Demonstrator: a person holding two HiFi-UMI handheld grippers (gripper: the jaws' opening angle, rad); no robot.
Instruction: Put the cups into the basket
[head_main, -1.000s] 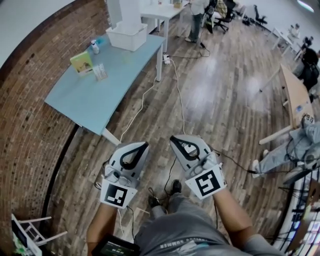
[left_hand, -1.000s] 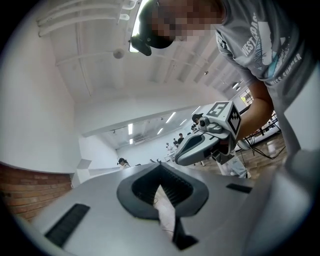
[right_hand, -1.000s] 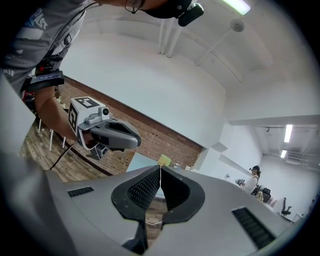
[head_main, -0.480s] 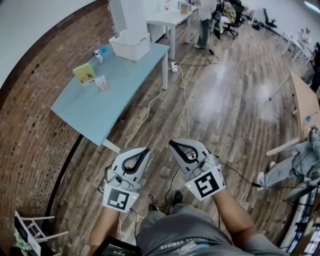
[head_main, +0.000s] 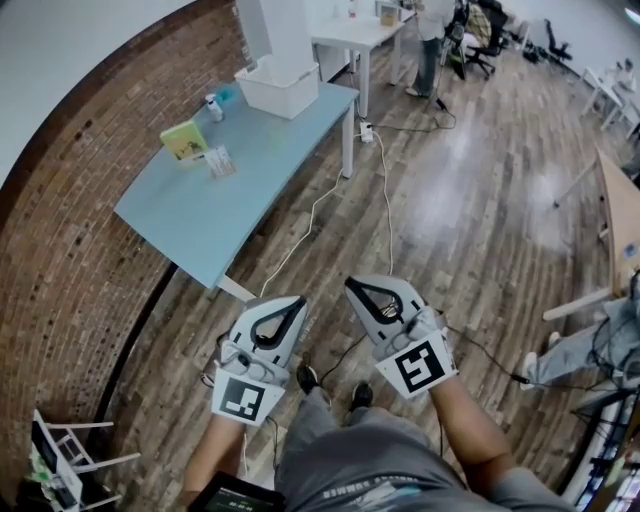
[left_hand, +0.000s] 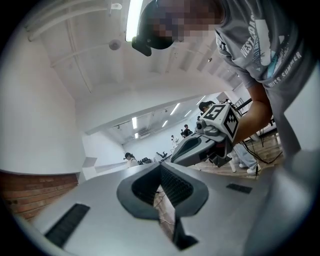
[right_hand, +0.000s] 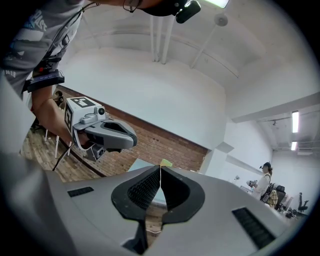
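**Both grippers shut and empty, well short of the table**

At lower centre of the head view: left gripper (head_main: 296, 300) and right gripper (head_main: 351, 284), side by side but apart. Held over the wooden floor (head_main: 470, 190), tips pointing up the frame toward the light blue table (head_main: 200, 215). Both closed right down, pads meeting at the tips in each gripper view, with nothing between them. Beyond the closed jaws in the left gripper view, only pale ceiling, lit strips and the other gripper at right centre. Beyond those in the right gripper view, brick wall (right_hand: 150, 145) and a slice of the blue tabletop.

At upper left of the head view, that table set against the curved brick wall. At its far end, near top centre, a white basket (head_main: 280, 95), open side up, just in front of a white column (head_main: 285, 30). Left of the basket, a small bottle (head_main: 212, 105). Nearer along the tabletop, a green-and-yellow box (head_main: 185, 140). Just beside the box, to its right, a small clear cup (head_main: 218, 162), too small to tell whether one or a stack. All of these well apart from both grippers.

Below the grippers, near bottom centre, the wearer's shoes (head_main: 308, 378) on the boards. At the top edge, right of the column, a standing person (head_main: 430, 40).
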